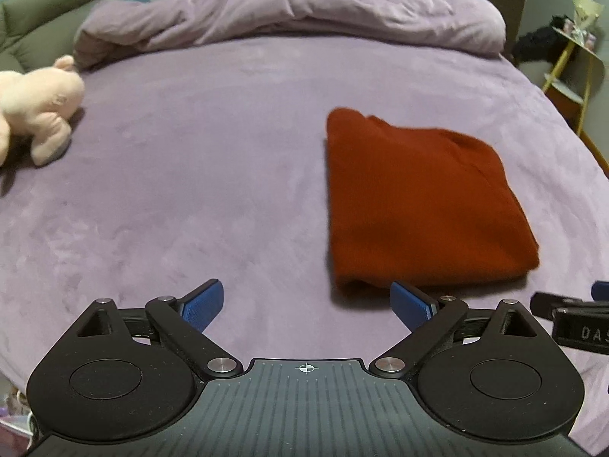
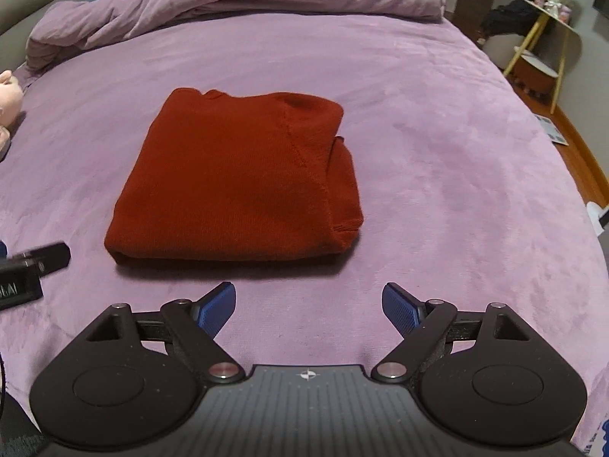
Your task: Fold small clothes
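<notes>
Rust-red sweater is lying folded just ahead of your right gripper. You are holding both it and the left gripper wide and empty, probably because the fold looks done.

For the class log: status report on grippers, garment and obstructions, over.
Left gripper open, empty. Right gripper open, empty. Red sweater folded flat on purple bedspread, untouched. Pink plush toy far left, nothing obstructing.

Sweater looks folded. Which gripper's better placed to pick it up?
Right gripper, probably: the sweater lies nearly straight ahead of its open jaws. From the left gripper it sits off to one side.
</notes>
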### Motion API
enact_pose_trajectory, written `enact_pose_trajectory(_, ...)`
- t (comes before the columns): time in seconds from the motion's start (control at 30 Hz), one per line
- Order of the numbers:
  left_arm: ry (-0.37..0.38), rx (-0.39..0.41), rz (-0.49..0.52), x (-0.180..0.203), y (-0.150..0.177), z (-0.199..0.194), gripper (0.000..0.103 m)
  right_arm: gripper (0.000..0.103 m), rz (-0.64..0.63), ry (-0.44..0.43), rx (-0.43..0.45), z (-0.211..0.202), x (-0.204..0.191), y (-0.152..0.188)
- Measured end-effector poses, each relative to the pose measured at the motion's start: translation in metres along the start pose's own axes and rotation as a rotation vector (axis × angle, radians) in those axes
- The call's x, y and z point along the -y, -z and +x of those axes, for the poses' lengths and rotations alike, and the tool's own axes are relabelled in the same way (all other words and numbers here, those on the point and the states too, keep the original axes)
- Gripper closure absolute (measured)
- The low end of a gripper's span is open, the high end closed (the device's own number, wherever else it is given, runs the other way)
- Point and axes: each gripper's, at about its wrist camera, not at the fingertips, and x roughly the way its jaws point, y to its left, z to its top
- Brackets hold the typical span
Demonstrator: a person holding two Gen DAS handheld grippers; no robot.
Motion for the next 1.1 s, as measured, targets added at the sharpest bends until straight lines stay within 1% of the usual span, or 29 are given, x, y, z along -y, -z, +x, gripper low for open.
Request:
enact_pose_trajectory(0.13,0.014,-0.027,0.003,0.002,0.001,0.004,0.005,0.018,-0.001,0.038,-0.003,-0.002,-0.002,-0.001)
enact_pose_trajectory(0.33,0.002,-0.026,0.053,0.008,0.002,0.005,0.005,0.018,0.014,0.019,-0.006,-0.005,0.0,-0.004)
enact_pose_trajectory(0.47,-0.005,-0.03,0.071,0.012,0.001,0.005,0.005,0.018,0.012,0.023,-0.011,-0.005,0.0,-0.005)
enact_pose_trajectory(0.67,0.016,-0.055,0.06,0.013,0.001,0.008,0.005,0.018,0.014,0.024,-0.014,-0.005,0.0,-0.005)
enact_pose_trajectory(1.1,0.011,-0.067,0.072,0.017,0.0,0.008,0.005,0.018,0.011,0.028,-0.017,-0.004,-0.001,-0.005)
